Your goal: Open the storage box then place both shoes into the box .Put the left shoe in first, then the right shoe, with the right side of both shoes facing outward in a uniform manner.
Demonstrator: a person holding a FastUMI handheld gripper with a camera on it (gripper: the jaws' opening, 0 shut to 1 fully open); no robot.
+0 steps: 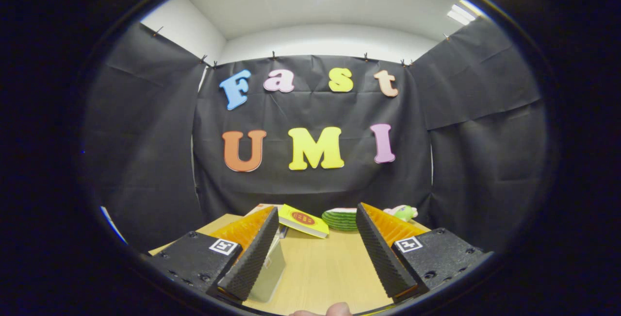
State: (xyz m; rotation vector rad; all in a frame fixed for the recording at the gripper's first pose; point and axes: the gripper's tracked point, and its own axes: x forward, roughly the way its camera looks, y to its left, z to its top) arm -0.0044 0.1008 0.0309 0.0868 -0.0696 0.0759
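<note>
From the gripper view, the gripper (318,253) has its fingers (252,257) spread wide and released, with nothing between them but bare wooden counter (320,267). Beyond the fingers, at about 12 o'clock, a yellow book (303,221) lies flat, a green striped plate (340,220) just right of it, and a small green toy (403,212) at 1 o'clock. A pale flat panel (268,274), perhaps part of the box, leans beside the left finger. A fingertip (338,310) shows at 6 o'clock. The shoes cannot be made out.
</note>
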